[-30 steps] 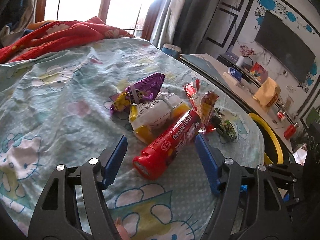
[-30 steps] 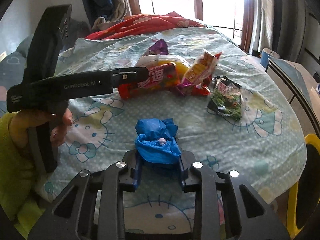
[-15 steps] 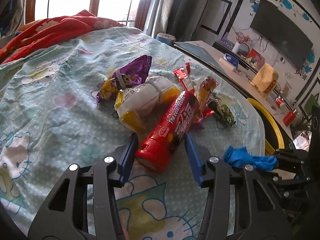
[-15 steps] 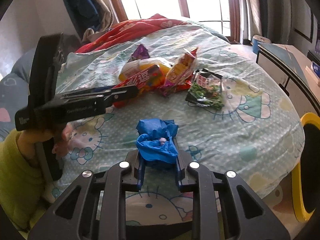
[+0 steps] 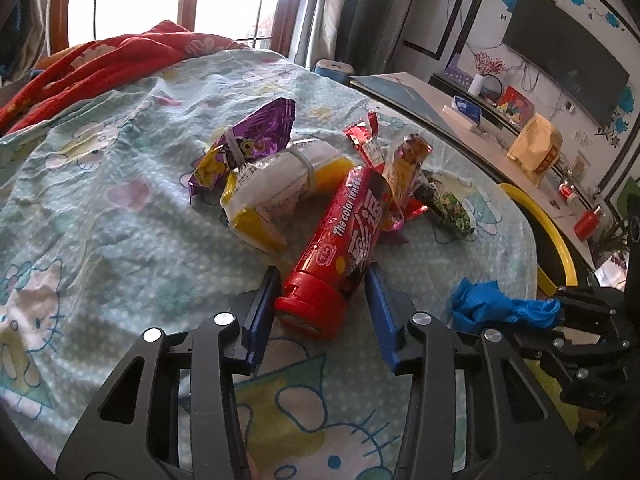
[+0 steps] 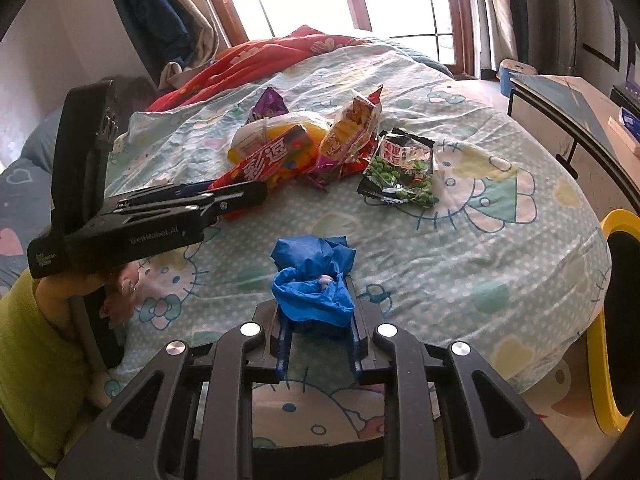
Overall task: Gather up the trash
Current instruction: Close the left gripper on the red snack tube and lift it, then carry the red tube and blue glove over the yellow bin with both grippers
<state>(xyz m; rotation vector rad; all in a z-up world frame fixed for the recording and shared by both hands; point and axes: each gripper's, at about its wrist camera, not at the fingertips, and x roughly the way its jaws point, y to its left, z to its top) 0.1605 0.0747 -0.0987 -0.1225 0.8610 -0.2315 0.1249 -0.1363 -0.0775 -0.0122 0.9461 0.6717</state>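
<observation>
A red candy tube (image 5: 348, 240) lies on the Hello Kitty bedsheet (image 5: 100, 216), cap end toward me. My left gripper (image 5: 322, 270) is closing around that cap end, and its blue pads (image 5: 262, 304) touch both sides of the tube. In the right wrist view the same tube (image 6: 264, 168) sticks out past the left gripper (image 6: 256, 194), which a hand holds. My right gripper (image 6: 314, 296) is shut on a crumpled blue wad (image 6: 312, 276), held just above the sheet. The left wrist view shows that wad (image 5: 492, 304) at the lower right.
Beyond the tube lie a purple wrapper (image 5: 248, 144), a yellow and white pack (image 5: 276, 184), a red and yellow snack wrapper (image 5: 408, 164) and a green pea bag (image 6: 400, 168). A yellow-rimmed bin (image 6: 616, 320) stands off the bed's right edge. A red blanket (image 6: 260, 60) lies at the far end.
The left jaws have narrowed from wide apart to touching the red tube's sides, and the gripper has edged forward over it. The right gripper has kept hold of the blue wad and rolled slightly.
</observation>
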